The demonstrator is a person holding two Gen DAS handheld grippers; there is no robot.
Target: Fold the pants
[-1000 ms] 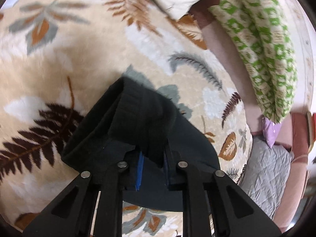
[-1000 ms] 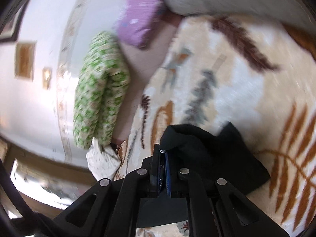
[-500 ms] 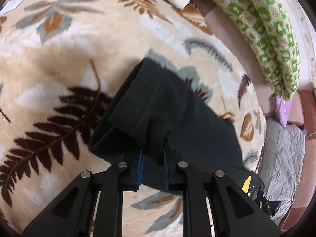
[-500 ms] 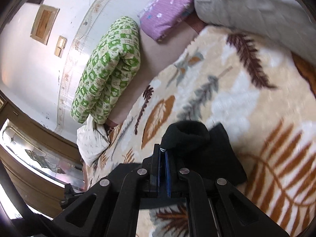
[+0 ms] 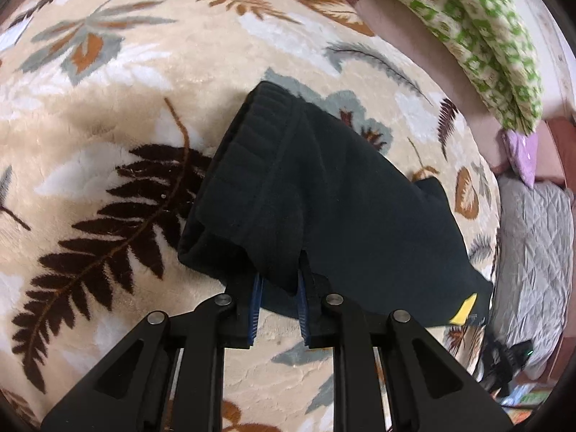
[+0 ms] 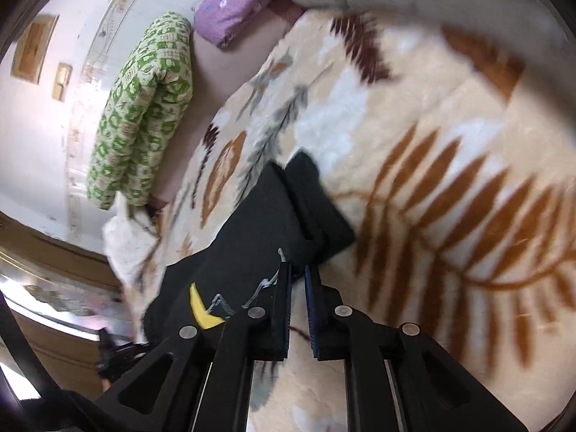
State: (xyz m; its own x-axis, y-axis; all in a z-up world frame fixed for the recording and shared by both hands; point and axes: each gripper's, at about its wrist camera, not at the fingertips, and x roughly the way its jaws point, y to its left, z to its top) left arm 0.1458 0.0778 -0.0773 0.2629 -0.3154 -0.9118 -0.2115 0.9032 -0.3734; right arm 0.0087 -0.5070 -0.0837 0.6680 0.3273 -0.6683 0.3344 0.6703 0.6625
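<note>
The black pants [image 5: 324,194] lie folded on a cream blanket with a leaf pattern [image 5: 108,126]; a ribbed cuff or waistband points away from me. A yellow mark [image 5: 464,311] shows on the near right corner. My left gripper [image 5: 279,280] is shut on a fold of the pants at their near edge. In the right wrist view the pants [image 6: 259,237] lie flat, with the yellow mark [image 6: 201,307] and a grey drawstring [image 6: 266,284]. My right gripper [image 6: 297,270] is slightly open at the pants' near edge, with no cloth between its jaws.
A green and white patterned quilt [image 5: 478,32] lies rolled along the bed's far edge. A purple pillow [image 6: 237,3] and a grey quilted blanket [image 5: 532,259] lie near it. A white cloth [image 6: 126,237] lies at the blanket's edge. The wall is behind.
The pants came down from a lifted bunch and now lie flatter on the blanket. My right gripper has opened and let go of the cloth. My left gripper still holds its fold.
</note>
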